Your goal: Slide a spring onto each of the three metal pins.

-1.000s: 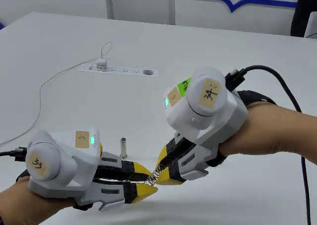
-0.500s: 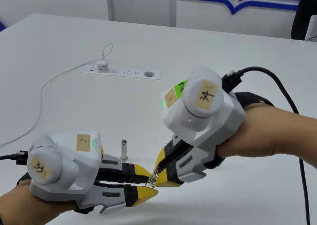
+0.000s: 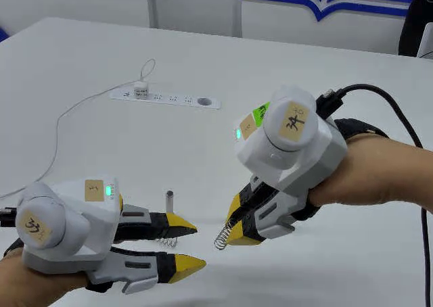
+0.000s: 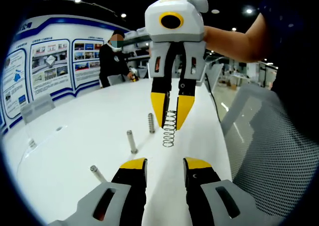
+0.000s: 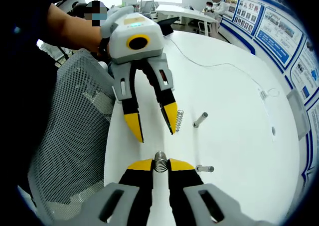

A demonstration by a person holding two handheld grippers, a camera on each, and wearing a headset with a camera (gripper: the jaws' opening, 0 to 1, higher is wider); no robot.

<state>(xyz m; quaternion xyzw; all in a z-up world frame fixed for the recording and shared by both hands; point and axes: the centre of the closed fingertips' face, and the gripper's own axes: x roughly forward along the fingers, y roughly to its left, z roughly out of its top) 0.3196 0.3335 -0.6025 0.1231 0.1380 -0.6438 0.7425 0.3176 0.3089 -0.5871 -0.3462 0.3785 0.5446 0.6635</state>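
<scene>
A spring (image 3: 221, 238) is pinched, hanging downward, in the right hand-held gripper (image 3: 232, 231), with an upright pin (image 3: 170, 201) placed toward the left edge of the bench (image 3: 81, 63), nearer the spread, empty left hand-held gripper (image 3: 196, 246).

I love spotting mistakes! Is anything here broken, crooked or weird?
Nothing looks broken or spilled. The right gripper pinches a spring by just one end, so it dangles at a slant. A second spring sits by the open left gripper; I cannot tell whether it is on a pin.
</scene>
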